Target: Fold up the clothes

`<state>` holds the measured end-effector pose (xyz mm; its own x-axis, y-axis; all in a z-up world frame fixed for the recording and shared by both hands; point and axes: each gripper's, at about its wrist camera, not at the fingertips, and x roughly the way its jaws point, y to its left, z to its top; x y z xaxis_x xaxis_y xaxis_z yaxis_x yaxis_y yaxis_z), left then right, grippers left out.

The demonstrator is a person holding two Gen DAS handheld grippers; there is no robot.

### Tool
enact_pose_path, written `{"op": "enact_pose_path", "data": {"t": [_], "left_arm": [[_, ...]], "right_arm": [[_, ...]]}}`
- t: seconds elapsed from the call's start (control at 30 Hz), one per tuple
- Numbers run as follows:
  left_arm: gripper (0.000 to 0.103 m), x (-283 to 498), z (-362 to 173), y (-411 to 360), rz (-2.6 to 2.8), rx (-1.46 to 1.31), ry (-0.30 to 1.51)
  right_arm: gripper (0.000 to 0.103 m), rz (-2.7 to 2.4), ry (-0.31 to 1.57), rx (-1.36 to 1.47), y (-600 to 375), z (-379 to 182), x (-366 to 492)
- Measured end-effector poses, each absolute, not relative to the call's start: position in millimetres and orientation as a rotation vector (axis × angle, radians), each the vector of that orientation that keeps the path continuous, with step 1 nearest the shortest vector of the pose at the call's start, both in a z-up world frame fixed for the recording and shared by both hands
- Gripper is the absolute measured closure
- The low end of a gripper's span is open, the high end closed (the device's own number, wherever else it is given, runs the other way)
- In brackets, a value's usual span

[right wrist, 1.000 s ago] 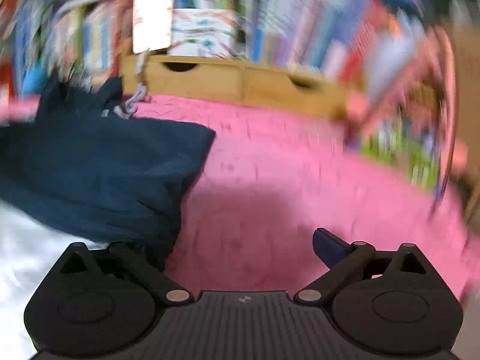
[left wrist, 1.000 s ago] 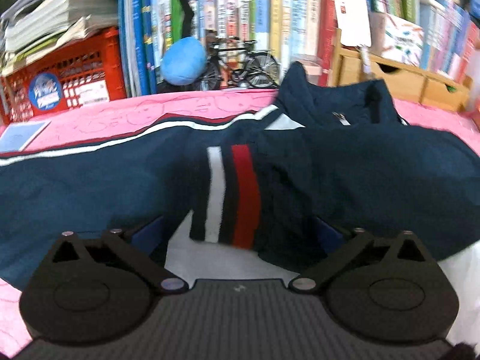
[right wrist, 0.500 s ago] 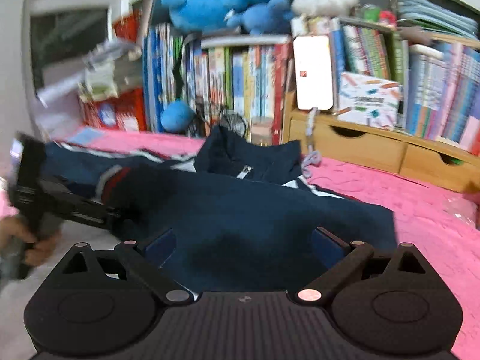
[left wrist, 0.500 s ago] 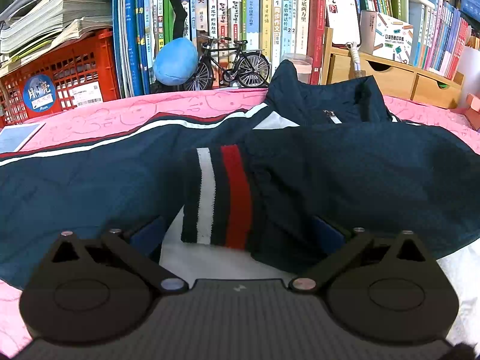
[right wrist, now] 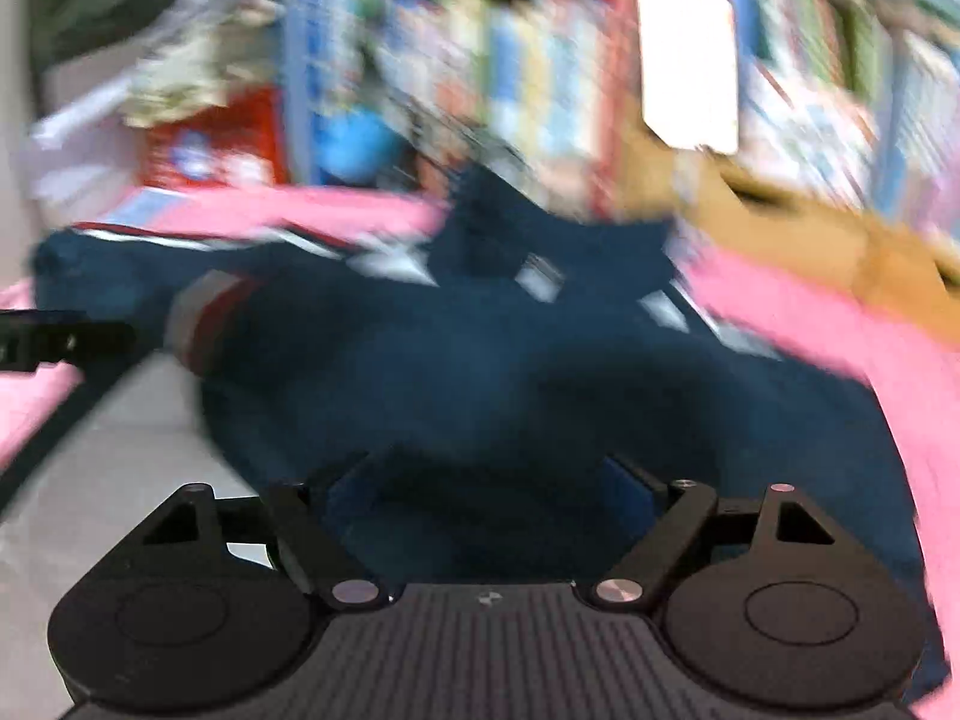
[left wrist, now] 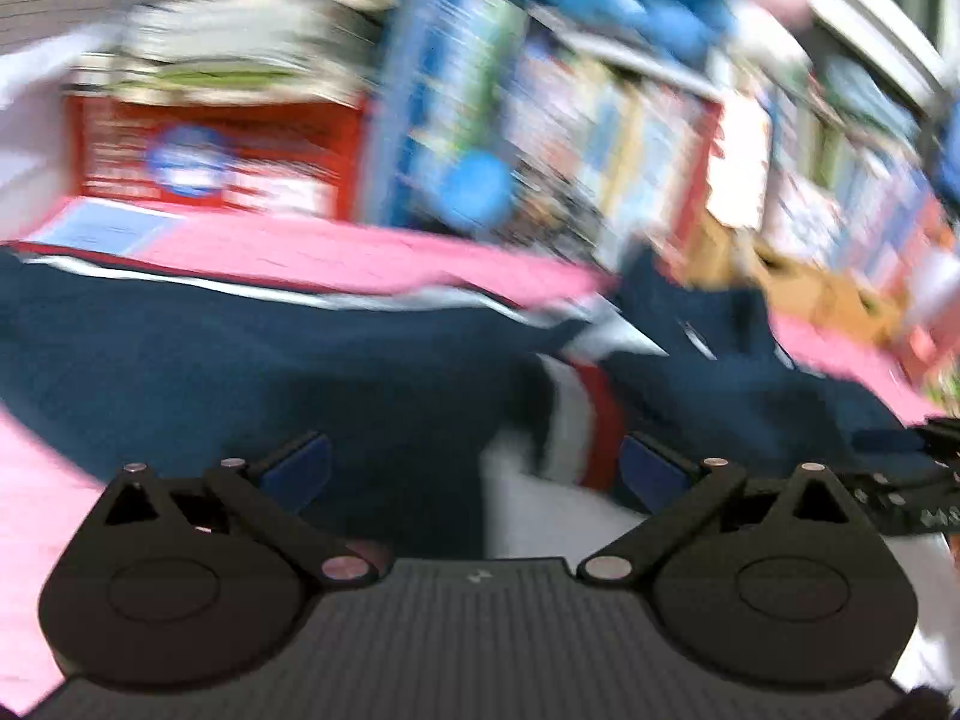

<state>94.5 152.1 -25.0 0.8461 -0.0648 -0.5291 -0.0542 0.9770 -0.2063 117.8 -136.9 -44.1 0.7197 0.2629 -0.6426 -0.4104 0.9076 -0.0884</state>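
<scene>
- Though blurred throughout, reads as pink cover (left wrist: pixel 300 246): lies under everything, runs back to crammed bookshelves (left wrist: pixel 540 120).
- Navy jacket (left wrist: pixel 240 372): lies spread on pink cover, collar toward the bookshelves, white fabric showing at its near edge.
- Red crate (left wrist: pixel 210 150): sits back left, beyond the jacket.
- Left gripper (left wrist: pixel 474 468): hovers over the jacket, jaws wide, nothing pinched.
- Right gripper (right wrist: pixel 486 492): jaws fairly wide, just been closing, navy cloth between the pads, no firm press visible.
- Striped cuff (left wrist: pixel 579 420): rests on the jacket's middle, just beyond left gripper's right-hand pad.
</scene>
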Motion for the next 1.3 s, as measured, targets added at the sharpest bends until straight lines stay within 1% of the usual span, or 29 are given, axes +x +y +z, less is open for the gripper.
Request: {"op": "enact_pose_path", "data": {"t": [0.1, 0.2, 0.27, 0.37, 0.53, 0.57, 0.6, 0.63, 0.67, 0.7, 0.73, 0.77, 0.87, 0.93, 1.07, 1.1, 1.13, 1.17, 1.2, 1.23, 1.27, 1.3], "left_arm": [[0.000, 92, -24, 200, 0.255, -0.205, 0.536], [0.000, 108, -32, 248, 0.489, -0.244, 0.584], [0.000, 118, -40, 283, 0.593, -0.303, 0.608], [0.000, 135, -50, 325, 0.692, -0.370, 0.627], [0.000, 175, -56, 362, 0.715, -0.395, 0.634], [0.001, 180, -57, 363, 0.714, -0.402, 0.622], [0.004, 182, -57, 364, 0.724, -0.405, 0.604], [0.012, 184, -57, 364, 0.735, -0.406, 0.586], [0.050, 185, -57, 365, 0.746, -0.408, 0.567], [0.095, 183, -56, 361, 0.789, -0.397, 0.548], [0.100, 181, -54, 358, 0.799, -0.385, 0.513], [0.098, 178, -52, 354, 0.807, -0.373, 0.477], [0.098, 168, -34, 326, 0.722, -0.260, 0.375], [0.098, 161, -16, 303, 0.593, -0.253, 0.339], [0.097, 144, 8, 220, 0.263, -0.092, 0.341], [0.091, 139, 8, 197, 0.196, -0.039, 0.364], [0.089, 134, 4, 178, 0.139, -0.002, 0.403], [0.080, 129, 0, 159, 0.082, 0.034, 0.443], [0.070, 126, -8, 143, 0.011, 0.055, 0.508], [0.064, 121, -16, 135, -0.038, 0.058, 0.557], [0.048, 115, -24, 127, -0.084, 0.059, 0.605], [0.036, 110, -32, 119, -0.131, 0.061, 0.652]], "right_arm": [[0.021, 0.481, 0.592, -0.325, -90, -46, 116], [0.021, 0.536, 0.585, -0.407, -48, -66, 123], [0.021, 0.535, 0.585, -0.421, -36, -78, 128], [0.012, 0.527, 0.570, -0.421, -28, -92, 132], [0.007, 0.519, 0.598, -0.385, -35, -91, 137], [0.006, 0.521, 0.605, -0.374, -36, -92, 138], [0.006, 0.524, 0.615, -0.361, -38, -92, 140], [0.005, 0.527, 0.627, -0.345, -39, -94, 143], [0.003, 0.529, 0.640, -0.329, -41, -95, 146], [0.002, 0.532, 0.654, -0.312, -42, -95, 149], [0.000, 0.534, 0.665, -0.297, -43, -96, 151], [0.000, 0.537, 0.671, -0.286, -44, -96, 152], [0.000, 0.539, 0.669, -0.286, -44, -96, 151], [0.000, 0.541, 0.670, -0.280, -44, -96, 151], [0.000, 0.519, 0.676, -0.237, -51, -95, 154], [0.001, 0.503, 0.675, -0.218, -55, -95, 155], [0.001, 0.491, 0.676, -0.189, -61, -93, 155], [0.002, 0.484, 0.680, -0.142, -73, -91, 155], [0.002, 0.476, 0.684, -0.095, -85, -88, 155], [0.002, 0.469, 0.688, -0.048, -96, -86, 155], [0.002, 0.458, 0.692, -0.016, -107, -83, 154], [0.002, 0.437, 0.693, -0.025, -113, -77, 150]]}}
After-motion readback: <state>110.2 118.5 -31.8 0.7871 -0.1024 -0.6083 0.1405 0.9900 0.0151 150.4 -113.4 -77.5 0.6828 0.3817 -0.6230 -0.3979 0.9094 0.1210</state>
